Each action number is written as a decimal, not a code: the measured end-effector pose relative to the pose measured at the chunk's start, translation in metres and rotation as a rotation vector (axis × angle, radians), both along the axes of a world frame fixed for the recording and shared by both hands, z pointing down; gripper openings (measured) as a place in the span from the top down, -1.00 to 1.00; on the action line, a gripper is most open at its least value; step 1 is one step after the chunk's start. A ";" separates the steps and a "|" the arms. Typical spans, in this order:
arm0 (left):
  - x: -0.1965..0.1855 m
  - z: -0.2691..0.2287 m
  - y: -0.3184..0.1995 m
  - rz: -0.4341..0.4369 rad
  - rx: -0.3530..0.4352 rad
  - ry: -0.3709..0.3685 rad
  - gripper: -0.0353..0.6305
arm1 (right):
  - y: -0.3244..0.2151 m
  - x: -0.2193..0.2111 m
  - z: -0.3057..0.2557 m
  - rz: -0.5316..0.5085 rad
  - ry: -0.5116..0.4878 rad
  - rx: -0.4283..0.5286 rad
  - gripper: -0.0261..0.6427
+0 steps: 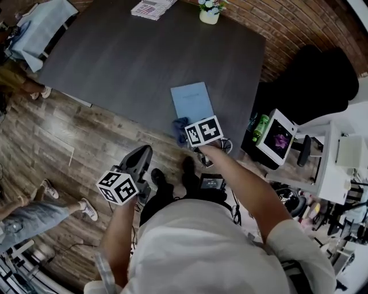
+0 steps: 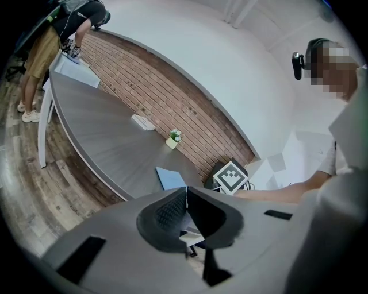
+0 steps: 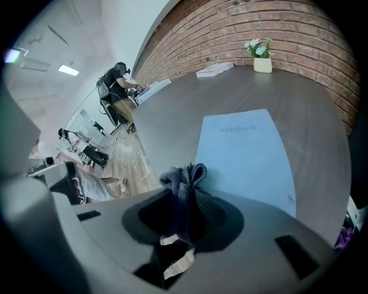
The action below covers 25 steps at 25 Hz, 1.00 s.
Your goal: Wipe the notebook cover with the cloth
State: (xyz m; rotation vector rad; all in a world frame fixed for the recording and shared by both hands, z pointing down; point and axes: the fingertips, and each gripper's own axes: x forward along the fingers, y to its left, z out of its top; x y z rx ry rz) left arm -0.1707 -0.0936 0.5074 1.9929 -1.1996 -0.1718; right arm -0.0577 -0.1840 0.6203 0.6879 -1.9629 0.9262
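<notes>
At counter [image 1: 126, 63] edge, right hand-held gripper [image 3: 185, 192] is clamping cloth [image 3: 184, 175] by notebook [image 3: 244, 155], wiping likely unbegun; left hand-held gripper [image 2: 186, 195] is idling closed.

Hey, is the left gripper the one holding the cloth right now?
No, the cloth is pinched in the right gripper, while the left gripper has its jaws together on nothing.

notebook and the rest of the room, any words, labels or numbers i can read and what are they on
"notebook": faint print near the top of the blue notebook cover, seen in the right gripper view; the letters are soft, so this reading is likely, not certain.
papers at the far table edge: printed, too small to read.
white box with a purple picture: no legible text.
marker cubes: black and white square patterns only, no words.
</notes>
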 end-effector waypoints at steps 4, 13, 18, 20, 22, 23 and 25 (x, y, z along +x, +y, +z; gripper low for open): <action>0.009 0.000 -0.004 0.015 0.000 0.003 0.87 | -0.001 0.008 -0.003 0.001 -0.004 -0.003 0.61; 0.031 0.004 -0.011 0.037 -0.009 0.006 0.87 | -0.010 0.029 -0.007 -0.014 -0.004 -0.015 0.61; 0.045 0.005 -0.018 0.046 -0.009 0.009 0.87 | -0.016 0.041 -0.009 -0.023 -0.005 -0.024 0.61; 0.050 0.006 -0.021 0.048 -0.011 0.010 0.87 | -0.020 0.046 -0.010 -0.027 -0.004 -0.021 0.61; 0.057 0.007 -0.024 0.047 -0.012 0.011 0.87 | -0.025 0.053 -0.010 -0.031 0.000 -0.017 0.61; 0.060 0.007 -0.025 0.047 -0.012 0.012 0.87 | -0.027 0.057 -0.010 -0.032 0.003 -0.015 0.61; 0.068 0.008 -0.028 0.045 -0.013 0.014 0.87 | -0.032 0.066 -0.010 -0.033 0.006 -0.014 0.61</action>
